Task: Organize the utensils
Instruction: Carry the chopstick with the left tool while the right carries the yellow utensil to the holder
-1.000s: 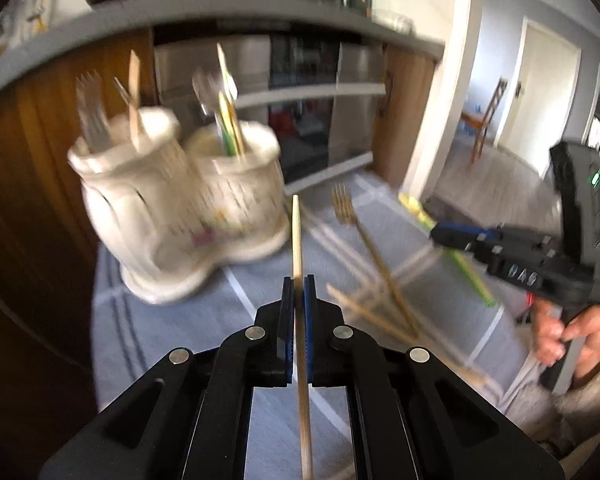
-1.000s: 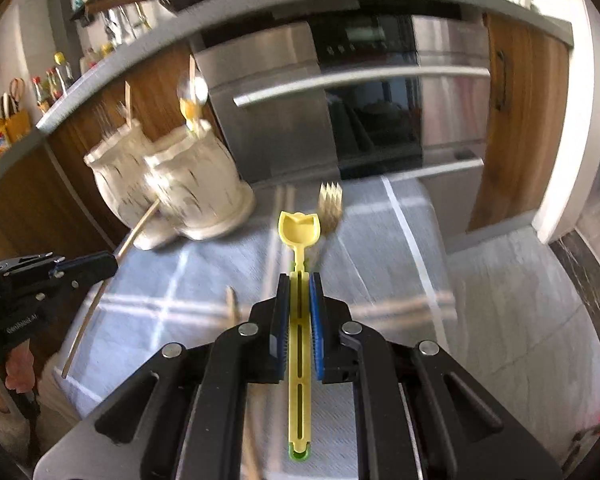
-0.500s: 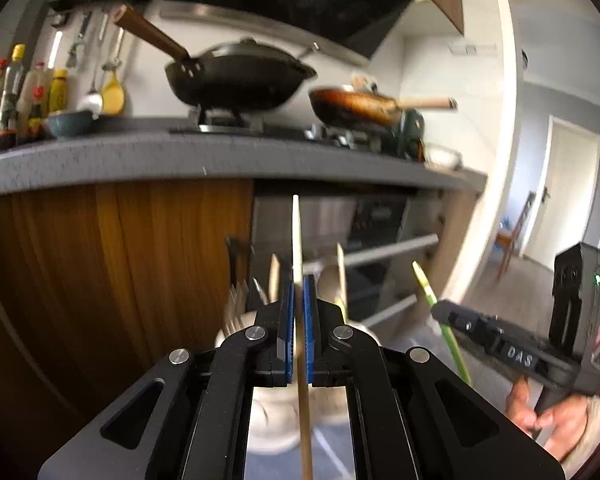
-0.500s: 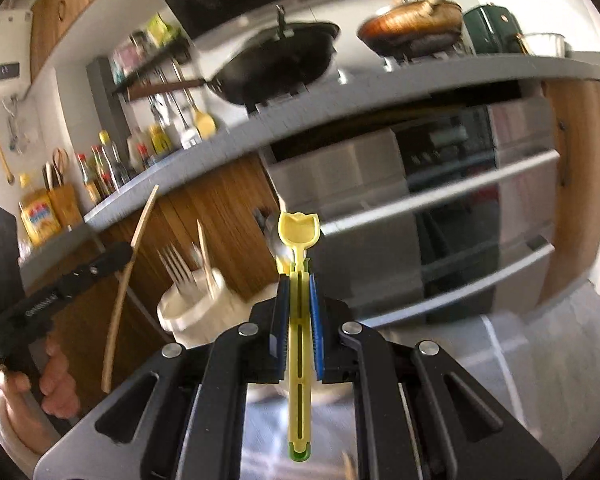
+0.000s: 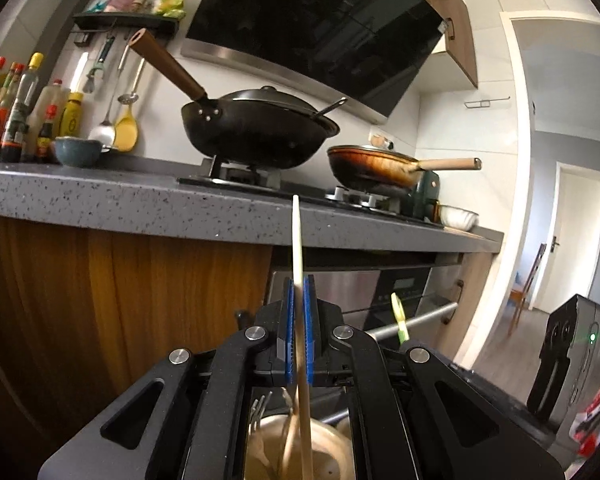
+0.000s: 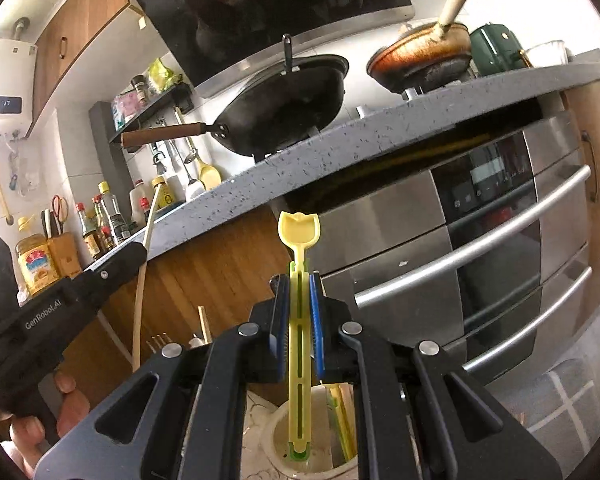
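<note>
Gripping a chopstick (image 5: 298,248) and a yellow utensil (image 6: 299,240) above holder (image 6: 278,440).

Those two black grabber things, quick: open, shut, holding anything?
Left gripper: shut on a wooden chopstick.
Right gripper: shut on a yellow plastic utensil.

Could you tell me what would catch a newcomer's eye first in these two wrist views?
Front and centre in the right wrist view, the right gripper is shut on a yellow plastic utensil standing upright over a cream holder. In the left view, the left gripper clamps a wooden chopstick pointing up at the counter edge. Behind them, a black wok and a brown frying pan sit on the stove.
</note>
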Demonstrator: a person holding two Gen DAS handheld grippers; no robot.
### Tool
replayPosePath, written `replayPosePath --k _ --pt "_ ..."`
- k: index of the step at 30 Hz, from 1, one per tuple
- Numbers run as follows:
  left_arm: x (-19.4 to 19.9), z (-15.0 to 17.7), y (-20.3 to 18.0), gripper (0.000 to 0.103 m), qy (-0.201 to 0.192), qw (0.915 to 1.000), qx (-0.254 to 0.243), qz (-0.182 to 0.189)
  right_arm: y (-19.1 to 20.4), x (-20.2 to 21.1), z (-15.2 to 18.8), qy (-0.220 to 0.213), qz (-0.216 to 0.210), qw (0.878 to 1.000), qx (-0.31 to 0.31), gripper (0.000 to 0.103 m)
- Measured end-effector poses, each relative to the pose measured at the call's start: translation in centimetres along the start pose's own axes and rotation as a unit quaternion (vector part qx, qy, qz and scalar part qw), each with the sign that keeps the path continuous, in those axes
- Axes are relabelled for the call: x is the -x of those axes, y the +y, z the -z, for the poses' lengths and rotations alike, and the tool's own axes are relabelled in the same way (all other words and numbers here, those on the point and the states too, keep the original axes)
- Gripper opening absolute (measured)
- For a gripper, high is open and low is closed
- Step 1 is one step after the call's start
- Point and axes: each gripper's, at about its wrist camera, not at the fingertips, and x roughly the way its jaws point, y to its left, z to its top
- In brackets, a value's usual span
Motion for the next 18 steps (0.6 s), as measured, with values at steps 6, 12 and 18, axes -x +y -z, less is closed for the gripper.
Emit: replayPosePath --k 6,12,18 --pt "-0.6 1.3 -0.3 0.005 -0.015 0.9997 -0.018 -0.013 -1.0 -1.2 1.3 0.004 0.001 1.000 -0.011 0.010" --pt "-0.5 2.1 -0.5 0.005 -0.016 0.9994 -0.031 -0.010 -1.5 -1.5 2.4 0.009 -0.003 1.000 -0.019 0.010" --pt "0.7 2.4 0.1 0.005 -0.013 0.9995 -0.028 0.001 -1.2 -1.2 2.8 0.020 -0.009 1.000 -0.008 0.010"
